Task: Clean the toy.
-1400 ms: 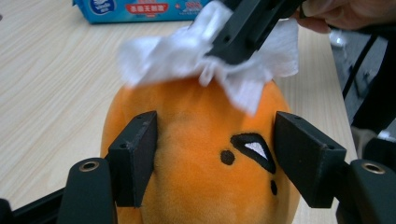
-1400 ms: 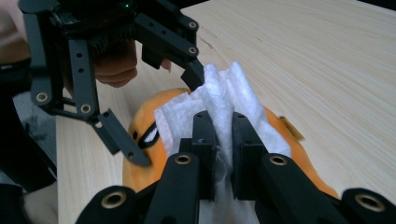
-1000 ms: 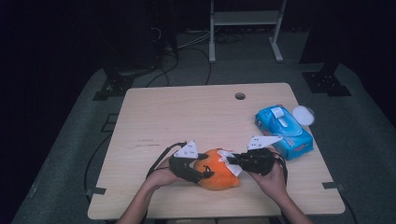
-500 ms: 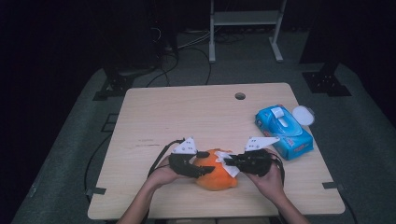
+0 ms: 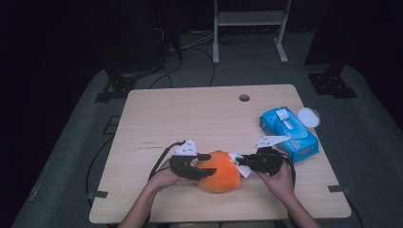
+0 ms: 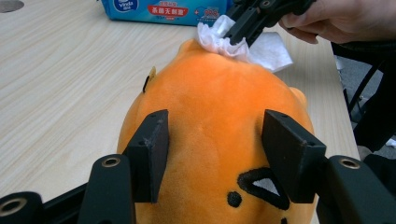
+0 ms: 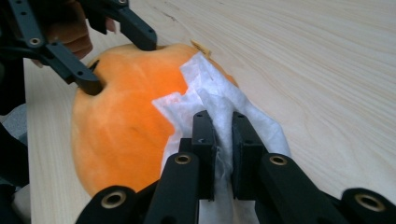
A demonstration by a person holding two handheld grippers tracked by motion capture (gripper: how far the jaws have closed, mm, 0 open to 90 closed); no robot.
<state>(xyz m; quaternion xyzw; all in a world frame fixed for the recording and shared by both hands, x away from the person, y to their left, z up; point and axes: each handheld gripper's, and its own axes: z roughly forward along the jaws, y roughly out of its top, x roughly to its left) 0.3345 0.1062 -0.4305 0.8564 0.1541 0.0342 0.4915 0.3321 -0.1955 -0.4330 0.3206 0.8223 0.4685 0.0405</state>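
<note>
A round orange plush toy (image 5: 221, 178) with a black stitched face lies near the table's front edge. My left gripper (image 5: 210, 165) is shut on the toy (image 6: 219, 98) from its left side, with both pads (image 6: 150, 151) pressing into the fabric. My right gripper (image 5: 239, 161) comes in from the right, shut on a white tissue (image 7: 212, 95). The tissue rests against the toy's (image 7: 126, 107) upper right side. In the left gripper view the right gripper (image 6: 238, 32) holds the tissue (image 6: 217, 39) at the toy's far end.
A blue pack of wet wipes (image 5: 288, 133) lies at the table's right edge, with a white round lid (image 5: 308, 117) beside it. A cable hole (image 5: 244, 98) sits near the back of the wooden table (image 5: 190, 118). Dark floor, stand legs and cables lie beyond.
My right gripper has moved a little to the left, bringing the tissue onto the toy. The left gripper keeps its hold on the toy and has barely moved.
</note>
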